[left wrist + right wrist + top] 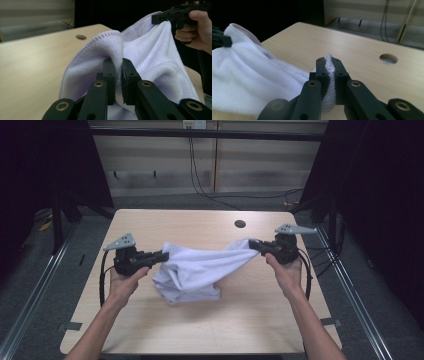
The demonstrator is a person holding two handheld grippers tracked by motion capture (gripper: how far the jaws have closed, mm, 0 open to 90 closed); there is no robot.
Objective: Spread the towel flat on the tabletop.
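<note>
Now the left gripper [162, 255] pinches one edge of the white towel [192, 270]. Opposite, the right gripper [253, 245] clamps another edge, and the towel's middle sags onto the table [200, 325].

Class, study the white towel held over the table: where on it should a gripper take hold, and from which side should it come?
Grip the white towel at its stitched hem, near a corner, coming in from its outer end. The left gripper and right gripper each pinch thin edge there, while the middle sags bunched onto the table.

A towel [192, 267] spans between the left gripper [164, 255] and right gripper [252, 244], sagging onto the table [165, 330].
</note>
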